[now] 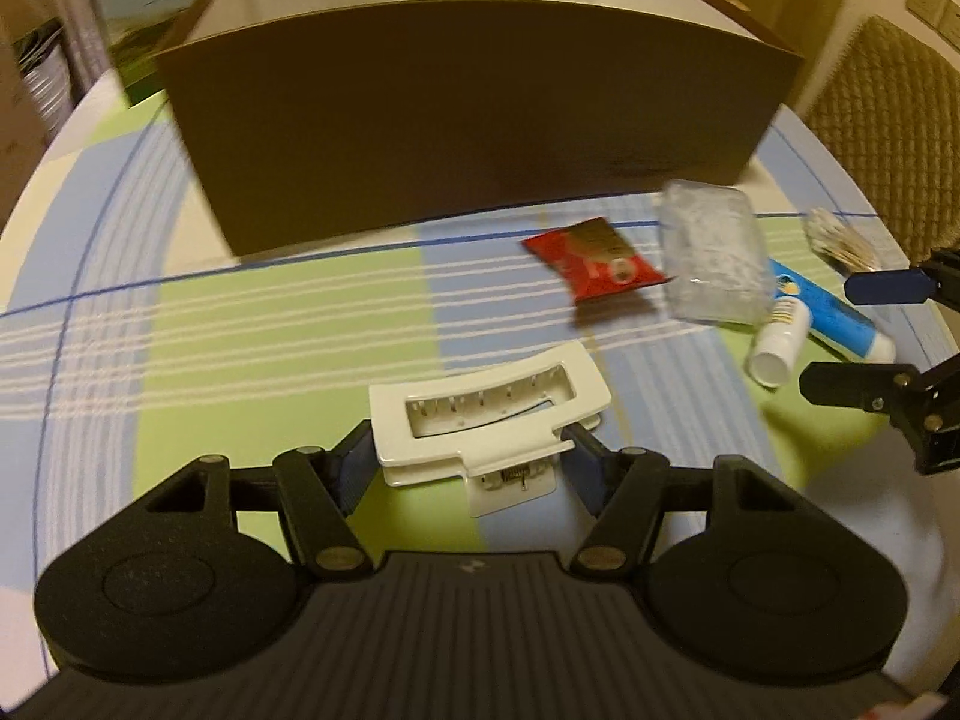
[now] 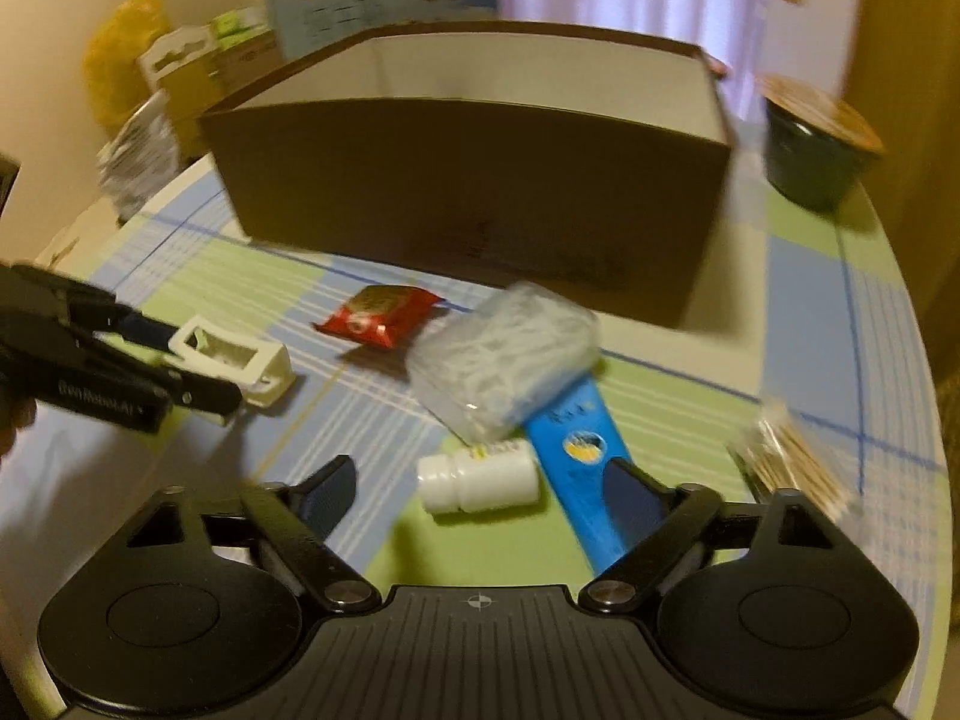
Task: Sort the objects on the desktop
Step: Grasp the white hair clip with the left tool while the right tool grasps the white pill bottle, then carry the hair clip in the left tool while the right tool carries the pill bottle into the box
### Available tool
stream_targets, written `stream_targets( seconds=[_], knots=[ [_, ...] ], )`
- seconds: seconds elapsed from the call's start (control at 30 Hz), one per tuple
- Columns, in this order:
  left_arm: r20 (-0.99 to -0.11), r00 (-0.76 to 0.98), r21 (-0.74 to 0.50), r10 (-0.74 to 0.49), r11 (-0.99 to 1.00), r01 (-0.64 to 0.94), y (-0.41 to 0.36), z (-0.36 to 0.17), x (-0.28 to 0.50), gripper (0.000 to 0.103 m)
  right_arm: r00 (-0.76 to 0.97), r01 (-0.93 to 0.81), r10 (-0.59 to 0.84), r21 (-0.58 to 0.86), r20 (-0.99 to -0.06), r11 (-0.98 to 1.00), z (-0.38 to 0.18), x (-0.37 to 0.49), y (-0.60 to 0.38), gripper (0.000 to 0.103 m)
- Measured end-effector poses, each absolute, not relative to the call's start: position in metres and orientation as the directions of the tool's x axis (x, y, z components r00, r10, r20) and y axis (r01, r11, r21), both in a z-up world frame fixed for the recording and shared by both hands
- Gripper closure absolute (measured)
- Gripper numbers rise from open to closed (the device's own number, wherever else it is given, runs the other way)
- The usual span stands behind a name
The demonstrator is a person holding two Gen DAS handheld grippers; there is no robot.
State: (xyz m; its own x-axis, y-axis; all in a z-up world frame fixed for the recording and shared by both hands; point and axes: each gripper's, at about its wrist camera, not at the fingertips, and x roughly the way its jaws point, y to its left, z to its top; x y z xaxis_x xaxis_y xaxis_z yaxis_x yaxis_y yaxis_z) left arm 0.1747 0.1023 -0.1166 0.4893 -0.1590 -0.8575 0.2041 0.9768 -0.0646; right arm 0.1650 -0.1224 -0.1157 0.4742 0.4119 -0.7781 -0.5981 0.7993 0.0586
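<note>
My left gripper [image 1: 471,462] is shut on a white hair claw clip [image 1: 486,420], its blue pads pressing on the clip's two sides just above the plaid tablecloth [image 1: 270,312]. The right wrist view shows the same clip [image 2: 231,360] in the left gripper [image 2: 201,369] at the left. My right gripper [image 2: 483,495] stands open around a small white bottle [image 2: 480,474] lying on its side; its right finger sits over a blue tube [image 2: 582,450]. A red packet [image 2: 378,315] and a clear plastic pack [image 2: 504,360] lie in front of a brown open box [image 2: 474,192].
A bundle of toothpicks [image 2: 792,462] lies at the right. A dark bowl with a wooden lid [image 2: 822,144] stands right of the box, and packets and cartons [image 2: 180,78] are stacked behind its left side. A quilted chair back [image 1: 888,120] rises past the table's edge.
</note>
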Motion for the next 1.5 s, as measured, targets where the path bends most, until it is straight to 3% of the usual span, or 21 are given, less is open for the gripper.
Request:
stream_targets(
  seconds=[0.1, 0.2, 0.23, 0.47, 1.17, 1.5],
  knots=[
    [-0.858, 0.491, -0.065, -0.151, 0.98, 0.188, 0.108, -0.117, 0.171, 0.041, 0.471, -0.633, 0.397, 0.012, -0.787, 0.774, -0.126, 0.167, -0.113, 0.035],
    [-0.859, 0.492, -0.065, -0.145, 0.982, 0.177, 0.112, -0.116, 0.166, 0.041, 0.479, -0.659, 0.389, -0.029, -0.787, 0.752, -0.134, 0.166, -0.106, 0.056],
    [-0.859, 0.491, -0.065, -0.144, 0.982, 0.176, 0.111, -0.116, 0.165, 0.041, 0.468, -0.671, 0.387, -0.035, -0.794, 0.741, -0.136, 0.167, -0.104, 0.059],
    [-0.863, 0.486, -0.064, -0.142, 0.983, 0.174, 0.108, -0.116, 0.164, 0.041, 0.447, -0.702, 0.39, -0.045, -0.805, 0.711, -0.139, 0.154, -0.1, 0.059],
    [-0.838, 0.519, -0.072, -0.171, 0.976, 0.205, 0.093, -0.086, 0.158, 0.041, 0.403, -0.497, 0.426, 0.197, -0.81, 0.845, -0.107, 0.163, -0.141, 0.059],
    [-0.805, 0.556, -0.105, -0.204, 0.973, 0.205, 0.094, -0.066, 0.156, 0.041, 0.393, -0.493, 0.466, 0.246, -0.792, 0.834, -0.09, 0.163, -0.137, 0.059]
  ],
)
